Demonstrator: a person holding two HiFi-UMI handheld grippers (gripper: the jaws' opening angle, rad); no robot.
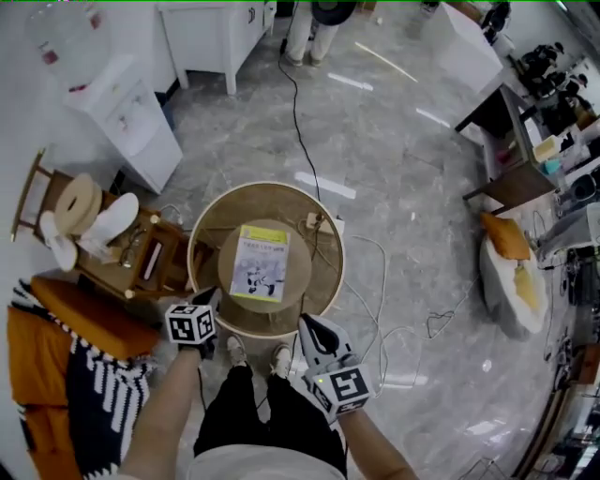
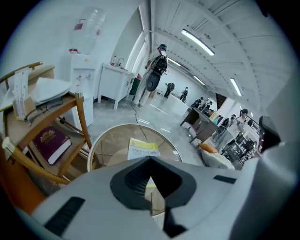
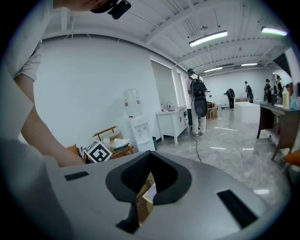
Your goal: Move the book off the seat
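A yellow and white book [image 1: 261, 262] lies flat on the round wooden seat [image 1: 234, 292] of a rattan chair with a wide ring rim [image 1: 267, 187]. My left gripper [image 1: 208, 302] hovers at the seat's near left edge, jaws shut and empty, apart from the book. Shut and empty too, my right gripper [image 1: 307, 325] hangs at the near right edge. In the left gripper view the book [image 2: 143, 149] shows just past the closed jaws [image 2: 150, 160]. Only a corner of the book [image 3: 150, 192] peeks through the right gripper's [image 3: 149, 155] notch.
A wooden shelf [image 1: 155, 258] with a purple book [image 2: 51, 143] stands left of the chair. A water dispenser [image 1: 127, 117] and white cabinet [image 1: 220, 33] are behind. A cable [image 1: 300, 131] runs to a power strip [image 1: 314, 222]. A person [image 1: 314, 23] stands far back. An orange cushion [image 1: 506, 236] lies right.
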